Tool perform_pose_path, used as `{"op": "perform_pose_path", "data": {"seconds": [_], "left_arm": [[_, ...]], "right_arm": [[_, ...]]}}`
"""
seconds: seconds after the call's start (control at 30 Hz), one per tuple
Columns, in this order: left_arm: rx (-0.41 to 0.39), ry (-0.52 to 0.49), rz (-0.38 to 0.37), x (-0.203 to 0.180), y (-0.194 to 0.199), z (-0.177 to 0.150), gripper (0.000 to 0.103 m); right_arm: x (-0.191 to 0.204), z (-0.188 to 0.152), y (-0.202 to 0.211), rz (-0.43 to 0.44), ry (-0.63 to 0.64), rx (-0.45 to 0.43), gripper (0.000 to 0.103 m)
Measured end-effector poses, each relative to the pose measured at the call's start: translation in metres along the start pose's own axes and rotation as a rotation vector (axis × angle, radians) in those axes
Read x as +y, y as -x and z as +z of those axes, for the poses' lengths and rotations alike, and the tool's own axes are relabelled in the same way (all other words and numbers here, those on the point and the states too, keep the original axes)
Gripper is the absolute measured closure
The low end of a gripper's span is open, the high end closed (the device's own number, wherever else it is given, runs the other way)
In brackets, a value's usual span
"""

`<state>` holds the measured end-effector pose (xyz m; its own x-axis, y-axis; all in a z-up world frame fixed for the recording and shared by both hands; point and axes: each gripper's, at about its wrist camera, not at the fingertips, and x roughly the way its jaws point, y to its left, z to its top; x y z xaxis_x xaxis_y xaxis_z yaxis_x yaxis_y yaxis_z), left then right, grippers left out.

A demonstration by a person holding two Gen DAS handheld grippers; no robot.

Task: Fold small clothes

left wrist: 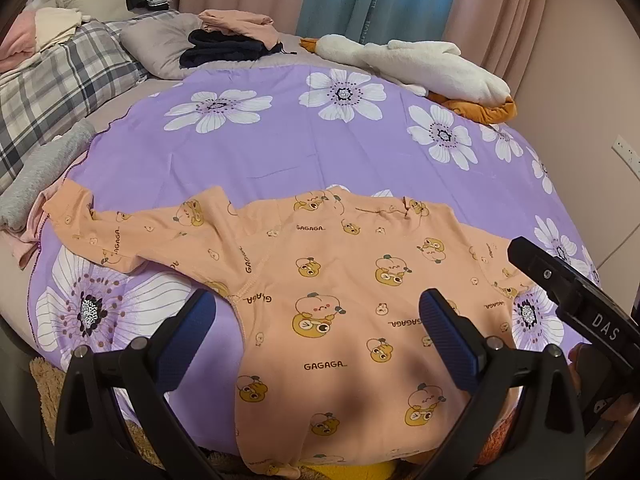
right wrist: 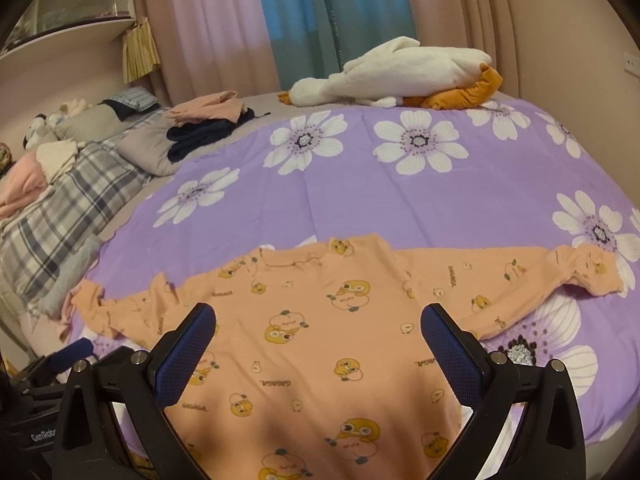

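An orange long-sleeved top [left wrist: 340, 280] printed with cartoon ducks lies spread flat on the purple flowered sheet [left wrist: 280, 152], collar away from me, hem hanging over the near bed edge. Its sleeves stretch out left and right. My left gripper [left wrist: 316, 320] hovers open over the top's left half, blue pads wide apart, nothing between them. In the right wrist view the same top [right wrist: 320, 320] fills the foreground and my right gripper [right wrist: 318, 336] is open above its middle, holding nothing. The right gripper's black body [left wrist: 580, 300] shows at the right edge of the left wrist view.
A white plush goose [right wrist: 392, 76] lies at the far edge of the bed. Folded pink and dark clothes [right wrist: 208, 124] sit on a grey pillow at the back left, beside a plaid quilt [left wrist: 52, 88]. A grey folded cloth [left wrist: 36, 176] lies at the left edge. Curtains hang behind.
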<state>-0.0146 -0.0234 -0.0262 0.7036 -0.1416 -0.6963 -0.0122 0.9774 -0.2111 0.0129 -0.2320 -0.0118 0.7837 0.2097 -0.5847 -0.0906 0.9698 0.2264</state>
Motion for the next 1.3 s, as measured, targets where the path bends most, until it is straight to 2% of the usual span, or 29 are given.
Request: {"op": "perform_pose_path", "data": {"seconds": [1.3], "left_arm": [[0.013, -0.014, -0.018, -0.0081, -0.0039, -0.0025, 0.002]], "right_arm": [[-0.0066, -0.0007, -0.0002, -0.008, -0.021, 0.005, 0.001]]}}
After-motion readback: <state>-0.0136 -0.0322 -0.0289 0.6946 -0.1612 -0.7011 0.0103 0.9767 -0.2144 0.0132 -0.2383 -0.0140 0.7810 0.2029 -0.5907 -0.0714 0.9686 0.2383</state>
